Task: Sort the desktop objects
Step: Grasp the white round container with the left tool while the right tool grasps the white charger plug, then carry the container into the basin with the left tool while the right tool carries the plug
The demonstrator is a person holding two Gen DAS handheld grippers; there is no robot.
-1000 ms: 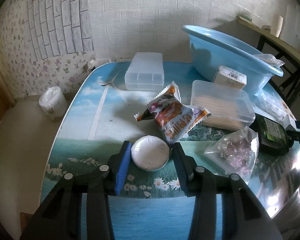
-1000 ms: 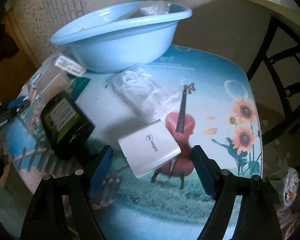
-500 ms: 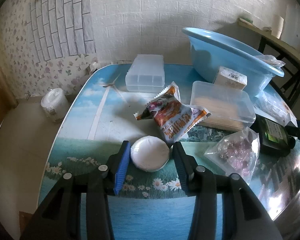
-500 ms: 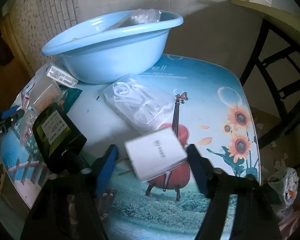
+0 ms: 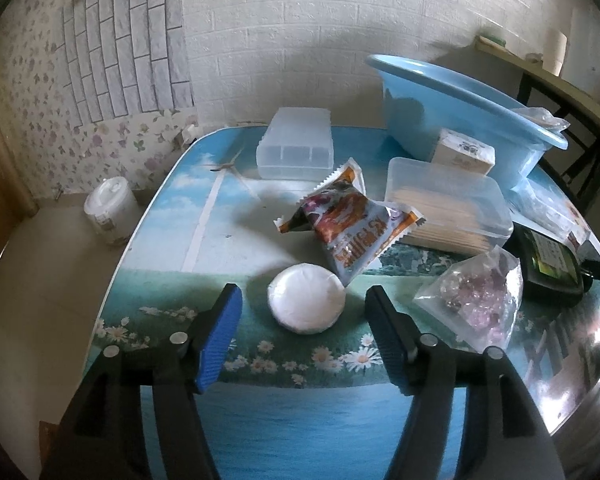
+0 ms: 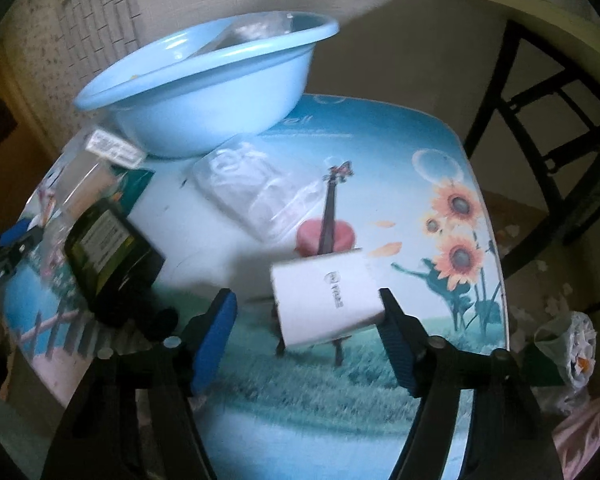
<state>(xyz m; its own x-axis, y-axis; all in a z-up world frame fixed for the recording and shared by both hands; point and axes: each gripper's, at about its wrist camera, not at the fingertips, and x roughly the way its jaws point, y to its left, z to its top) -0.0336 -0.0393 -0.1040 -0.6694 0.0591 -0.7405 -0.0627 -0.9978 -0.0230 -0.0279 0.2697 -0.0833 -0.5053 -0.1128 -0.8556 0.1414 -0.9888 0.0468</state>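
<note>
A white round disc [image 5: 306, 304] lies on the printed table top [image 5: 228, 248] between the fingers of my left gripper [image 5: 303, 295]. Its jaws are opening, and both blue pads stand clear of the disc. In the right wrist view a white box [image 6: 326, 300] with a small logo lies between the fingers of my right gripper [image 6: 307, 296]. Those jaws are opening too: the box's right edge rests against the right pad, and a wide gap separates it from the left pad. A light blue basin [image 5: 460, 104] [image 6: 212, 92] stands at the back of the table.
A snack packet [image 5: 352, 224], a clear lidded box of sticks [image 5: 448, 204], a clear organiser [image 5: 296, 140], a bag of pink beads [image 5: 480, 300] and a dark bottle [image 6: 108, 248] crowd the table. A clear bag of white cable [image 6: 256, 188] lies before the basin. A black chair [image 6: 560, 120] stands to the right.
The left jaws have spread away from the white disc, which stays put. The white box has turned and now sits against the right gripper's right pad.
</note>
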